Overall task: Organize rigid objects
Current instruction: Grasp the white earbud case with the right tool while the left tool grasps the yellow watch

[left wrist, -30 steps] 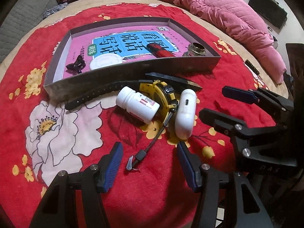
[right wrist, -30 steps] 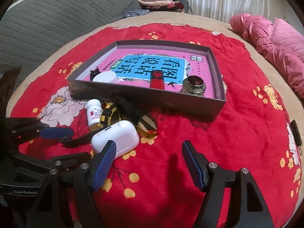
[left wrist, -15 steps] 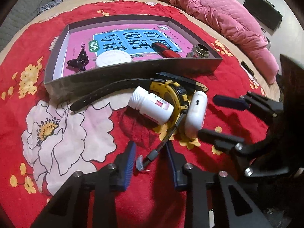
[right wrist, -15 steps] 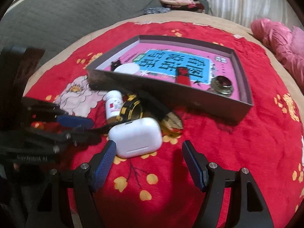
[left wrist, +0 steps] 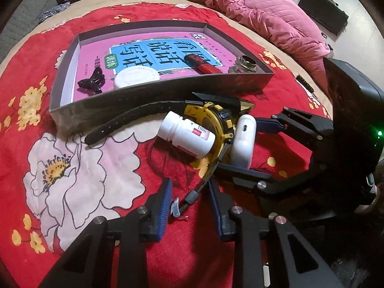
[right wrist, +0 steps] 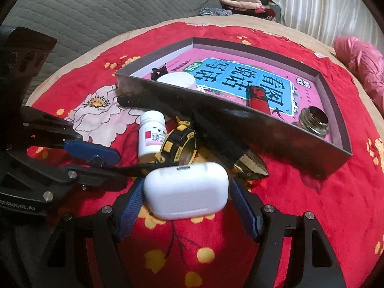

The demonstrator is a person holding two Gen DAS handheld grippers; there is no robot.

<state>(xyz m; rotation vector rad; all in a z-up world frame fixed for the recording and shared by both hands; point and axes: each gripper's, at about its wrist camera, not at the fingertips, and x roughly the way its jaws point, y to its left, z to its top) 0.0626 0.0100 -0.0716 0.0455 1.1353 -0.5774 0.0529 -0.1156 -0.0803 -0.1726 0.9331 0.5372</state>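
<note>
A yellow watch with a black strap lies on the red cloth in front of the grey box. A white pill bottle rests on the watch, and a white earbud case stands beside it. My left gripper is shut on the strap's buckle end. In the right wrist view that same left gripper comes in from the left. My right gripper is open, its blue pads flanking the case on both sides with small gaps.
The box holds a pink book, a red tube, a metal cap, a white disc and a black clip. A dark wedge-shaped object lies under the watch. A pink quilted jacket lies beyond the box.
My left gripper's jaws narrowed from wide apart onto the strap's buckle end. My right gripper moved forward and down until the white case sat between its fingers.
</note>
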